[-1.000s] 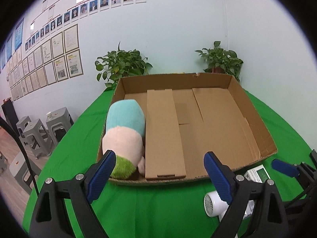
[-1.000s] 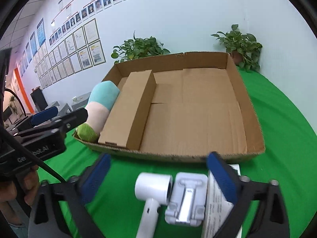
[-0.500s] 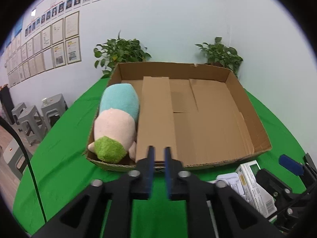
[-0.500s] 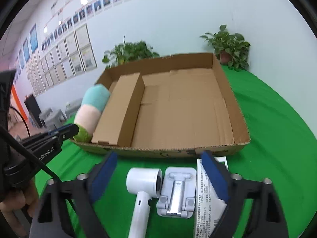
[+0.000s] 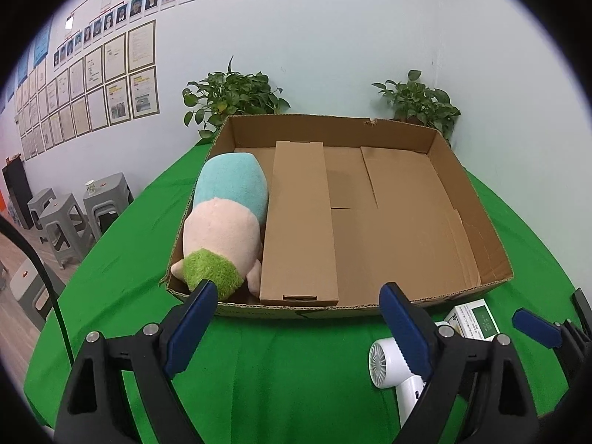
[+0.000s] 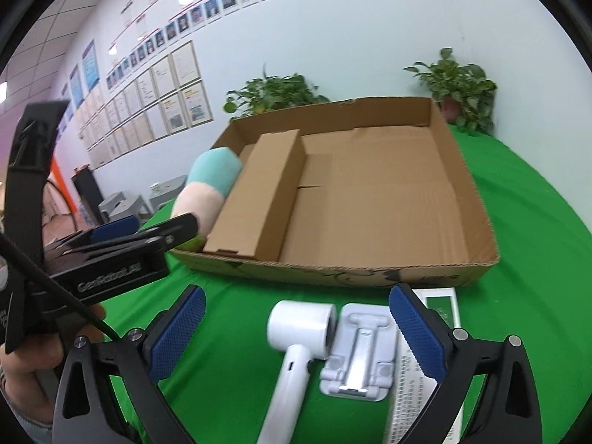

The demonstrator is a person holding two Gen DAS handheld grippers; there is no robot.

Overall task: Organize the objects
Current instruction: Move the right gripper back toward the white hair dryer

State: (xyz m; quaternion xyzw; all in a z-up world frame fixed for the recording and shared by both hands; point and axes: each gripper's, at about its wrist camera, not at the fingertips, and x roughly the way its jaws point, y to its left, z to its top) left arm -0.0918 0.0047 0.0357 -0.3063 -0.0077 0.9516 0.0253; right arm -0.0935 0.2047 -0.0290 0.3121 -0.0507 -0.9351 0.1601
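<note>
Right gripper (image 6: 298, 327) spread above smooth white dryer (image 6: 296, 340); fuzzy plush (image 5: 225, 218) boxed.

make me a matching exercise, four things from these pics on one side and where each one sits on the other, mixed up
Things:
1. plush toy
2. long cardboard box
3. white hair dryer
4. grey folding stand

Places:
A. on the green cloth, between the hair dryer and the printed carton
B. in the tray, against its left wall
C. on the green cloth, left of the stand
D. in the tray, just right of the plush toy

Pairs: 1-B, 2-D, 3-C, 4-A
</note>
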